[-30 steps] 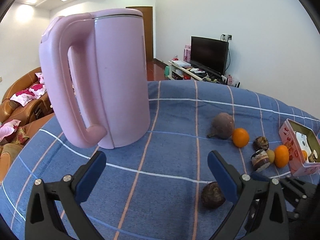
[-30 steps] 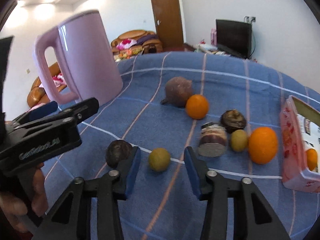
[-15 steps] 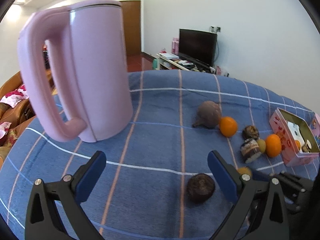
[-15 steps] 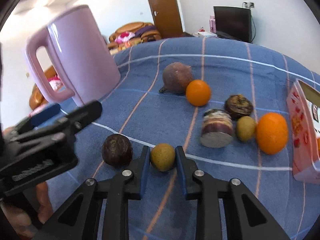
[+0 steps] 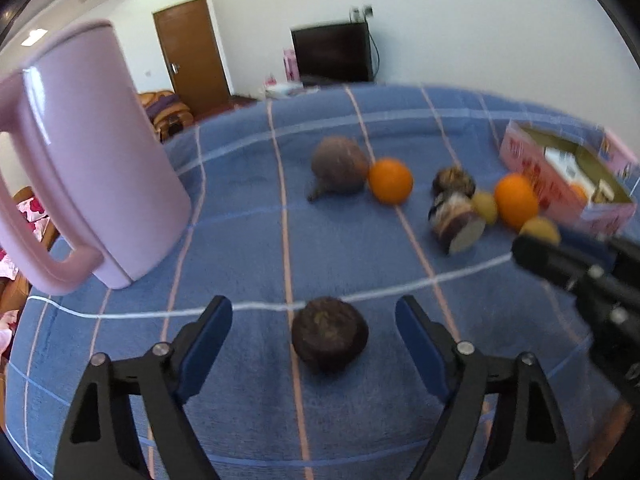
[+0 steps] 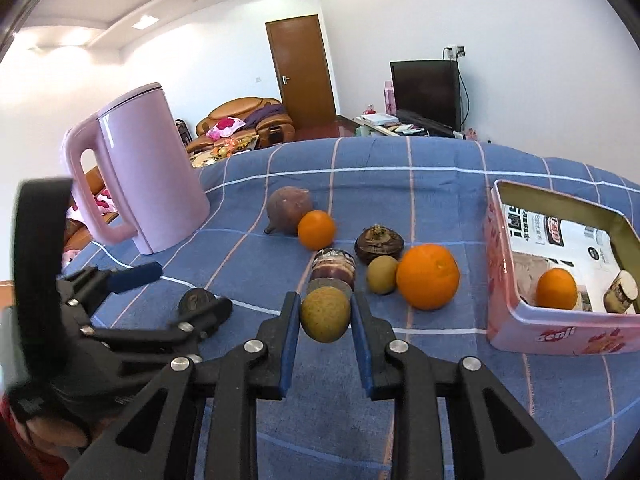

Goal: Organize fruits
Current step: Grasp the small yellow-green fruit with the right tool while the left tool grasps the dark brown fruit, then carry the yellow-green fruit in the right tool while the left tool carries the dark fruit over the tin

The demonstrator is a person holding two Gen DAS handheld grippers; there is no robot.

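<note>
R gripper [image 6: 325, 316] (clamped) round yellow-green fruit [image 6: 325, 313]

Bare blue cloth [image 6: 440, 364] lies open at 3 o'clock toward the pink tin [image 6: 500, 280]. At 12 o'clock, fruit [image 6: 427, 276] crowds the path; at 10 o'clock stands the kettle [image 6: 148, 168].

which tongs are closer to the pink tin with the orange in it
Right. The right tongs, shut on a yellow-green fruit, sit just left of the pink tin. The left tongs are farther left, closing around a dark fruit.
</note>
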